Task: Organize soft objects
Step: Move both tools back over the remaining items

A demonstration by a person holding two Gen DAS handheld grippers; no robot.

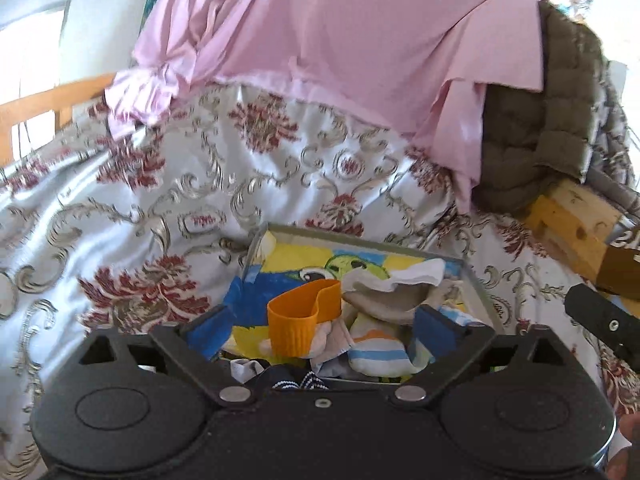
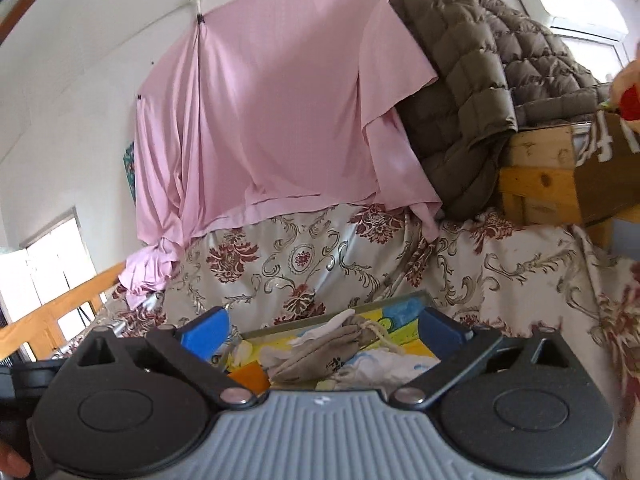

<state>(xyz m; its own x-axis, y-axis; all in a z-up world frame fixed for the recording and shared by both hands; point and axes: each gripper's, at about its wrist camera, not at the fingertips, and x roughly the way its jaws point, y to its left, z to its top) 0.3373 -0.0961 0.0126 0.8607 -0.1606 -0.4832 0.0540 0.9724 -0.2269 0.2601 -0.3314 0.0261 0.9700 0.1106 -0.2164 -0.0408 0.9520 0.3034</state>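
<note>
Floral satin, pale with red blooms, covers the bed [image 1: 168, 184] across both views. At the far left a wooden rail [image 1: 44, 100] runs along the bed's edge. Pink cloth [image 1: 320, 40] hangs behind the bed, its hem lying on the satin. To its right a brown quilted jacket [image 1: 532, 132] drapes over a wooden crate [image 1: 568, 224].

On the bed, near the cameras, sits a shallow box [image 1: 280, 232] with a bright cartoon lining of blue and yellow. Inside it, going left to right in the left wrist view, an orange band [image 1: 300, 316] stands curled on edge, a grey sock [image 1: 384, 300] lies just beside it with a white sock [image 1: 412, 274] across its top, and a striped sock [image 1: 376, 354] lies nearer the camera. Dark patterned fabric shows at the box's near edge, too hidden to tell what it is.

The left claw [image 1: 320, 330] hangs over the near part of the box, its blue pads [image 1: 208, 330] spread wide with nothing gripped. The right claw [image 2: 324, 328] likewise stands fully open above the box [image 2: 404, 298], the grey sock [image 2: 320, 356] lying below and between its pads, untouched. A black part of the right tool [image 1: 600, 320] shows at the right edge of the left view.
</note>
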